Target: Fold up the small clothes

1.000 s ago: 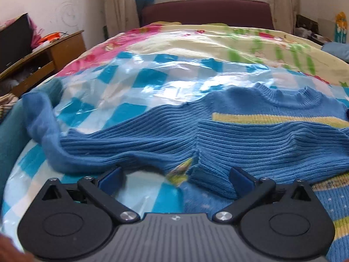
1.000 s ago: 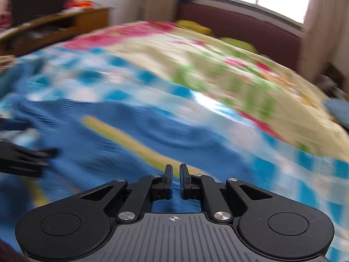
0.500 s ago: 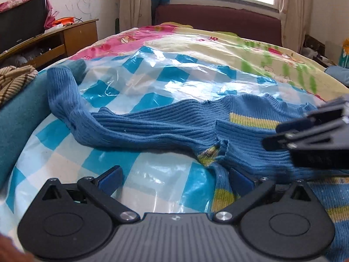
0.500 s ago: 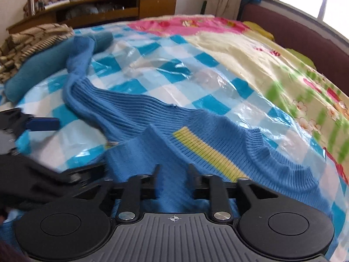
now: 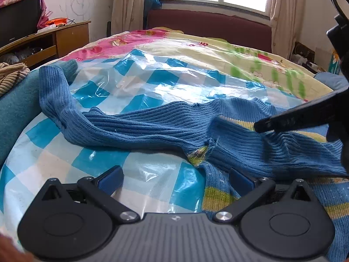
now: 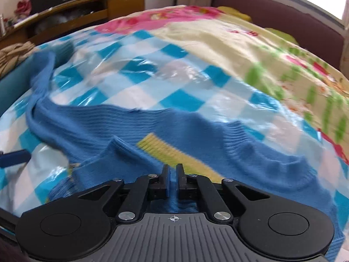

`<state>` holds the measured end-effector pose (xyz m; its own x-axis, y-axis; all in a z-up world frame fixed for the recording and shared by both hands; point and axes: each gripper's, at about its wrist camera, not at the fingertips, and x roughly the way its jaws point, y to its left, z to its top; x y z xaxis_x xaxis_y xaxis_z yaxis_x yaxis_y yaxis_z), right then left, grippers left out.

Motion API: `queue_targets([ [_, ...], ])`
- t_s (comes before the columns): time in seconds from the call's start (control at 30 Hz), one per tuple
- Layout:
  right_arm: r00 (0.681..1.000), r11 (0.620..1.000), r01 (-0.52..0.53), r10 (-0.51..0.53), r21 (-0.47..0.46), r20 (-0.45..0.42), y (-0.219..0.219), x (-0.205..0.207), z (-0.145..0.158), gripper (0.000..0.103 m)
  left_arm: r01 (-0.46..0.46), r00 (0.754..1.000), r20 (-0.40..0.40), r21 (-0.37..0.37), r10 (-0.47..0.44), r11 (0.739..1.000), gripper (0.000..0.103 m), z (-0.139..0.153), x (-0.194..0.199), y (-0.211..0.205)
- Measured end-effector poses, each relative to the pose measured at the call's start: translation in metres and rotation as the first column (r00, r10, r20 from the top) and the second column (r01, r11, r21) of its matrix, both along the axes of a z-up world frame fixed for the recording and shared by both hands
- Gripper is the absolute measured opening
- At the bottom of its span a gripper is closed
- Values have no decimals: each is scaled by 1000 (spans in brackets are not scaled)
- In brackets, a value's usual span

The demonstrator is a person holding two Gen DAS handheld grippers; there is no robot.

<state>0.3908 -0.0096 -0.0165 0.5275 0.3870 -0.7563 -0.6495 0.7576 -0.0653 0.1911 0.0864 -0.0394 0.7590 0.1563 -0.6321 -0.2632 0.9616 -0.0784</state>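
Note:
A small blue ribbed sweater (image 5: 152,128) with yellow stripes lies on a blue-and-white checked plastic sheet (image 5: 139,87) on the bed. One sleeve stretches out to the left (image 5: 52,91); the other sleeve is folded across the chest (image 5: 272,152). My left gripper (image 5: 176,179) is open and empty, low over the sheet at the sweater's lower edge. My right gripper (image 6: 172,181) is shut on the folded sleeve (image 6: 122,152) and shows from the right in the left wrist view (image 5: 259,126).
A teal cloth (image 5: 13,113) and a striped brown cloth (image 5: 11,76) lie at the bed's left edge. A wooden cabinet (image 5: 65,37) stands at the left wall. The flowered quilt (image 5: 218,52) reaches back to the dark red headboard (image 5: 207,24).
My right gripper has closed from partly open onto the folded sleeve. My left gripper has pulled back from the sweater and stayed open.

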Motion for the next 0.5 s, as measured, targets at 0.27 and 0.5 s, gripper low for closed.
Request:
queue_targets([
  [0.27,999,999,-30,30,22,-26,0,3,4,17,1,1000,10,-12,-1,1000,103,1,-1,1],
  [0.5,985,988,-157,157,1,-71,28,5,-10,42,10,1000,13,-13,-9,1000,103,0,-1,0],
])
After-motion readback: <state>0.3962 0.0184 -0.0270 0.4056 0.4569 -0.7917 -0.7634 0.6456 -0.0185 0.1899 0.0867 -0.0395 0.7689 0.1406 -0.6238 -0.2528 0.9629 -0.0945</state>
